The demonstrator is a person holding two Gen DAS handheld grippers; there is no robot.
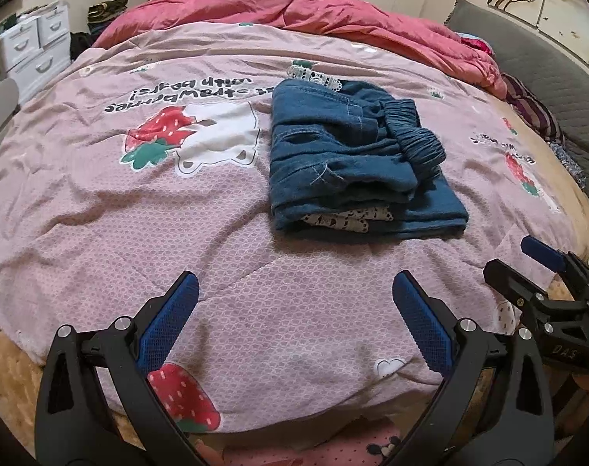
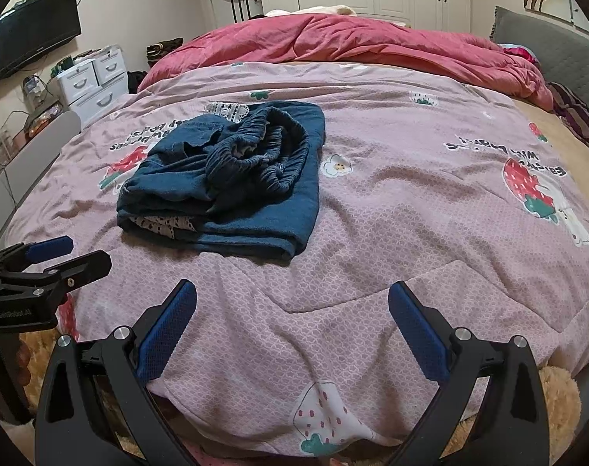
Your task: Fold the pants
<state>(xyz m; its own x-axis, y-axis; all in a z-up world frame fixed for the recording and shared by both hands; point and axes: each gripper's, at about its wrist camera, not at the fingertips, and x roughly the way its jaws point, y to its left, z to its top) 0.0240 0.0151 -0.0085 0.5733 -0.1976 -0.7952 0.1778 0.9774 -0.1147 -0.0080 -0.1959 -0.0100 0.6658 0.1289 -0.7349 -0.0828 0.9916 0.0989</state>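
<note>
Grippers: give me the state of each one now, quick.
Left gripper: open, holding nothing, short of the folded pants.
Right gripper: open, holding nothing, also apart from the pants.

Both the left gripper (image 1: 294,291) and the right gripper (image 2: 292,301) have black angular frames, silver round bolts, and blue textured pads (image 1: 166,322); white lettering marks each body.

Readable text:
- Left gripper (image 2: 47,262) body, right wrist view: white "GenRobot.AI"
- Right gripper (image 1: 543,268) body, left wrist view: "DAS"
- Quilt (image 1: 255,272): black print, upside down from here, "with bears!" over "strawberries"; first letters unclear
- Second print near quilt's right edge: too warped to read
</note>
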